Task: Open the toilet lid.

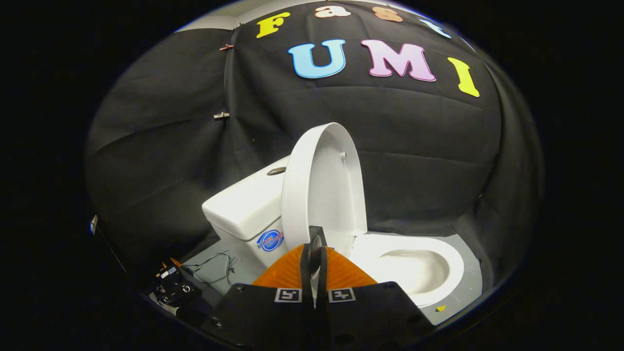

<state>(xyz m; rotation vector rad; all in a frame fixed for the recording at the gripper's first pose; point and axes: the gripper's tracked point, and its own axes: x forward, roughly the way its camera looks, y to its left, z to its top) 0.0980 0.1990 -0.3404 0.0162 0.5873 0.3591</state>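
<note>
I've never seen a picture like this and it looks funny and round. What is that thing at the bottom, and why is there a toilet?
A person holds a grabbing tool, the gripper, with two fingers like tongs. A small camera rides on it and looks forward along the fingers, and its wide lens bends the picture round. The fingers are closed together and hold nothing. Just ahead of them stands a small white toilet on a grey floor. Its lid is already lifted and stands upright against the tank, so you can see the seat and the bowl. Beside the tank lie some wires. The black cloth behind is the booth's wall.
</note>
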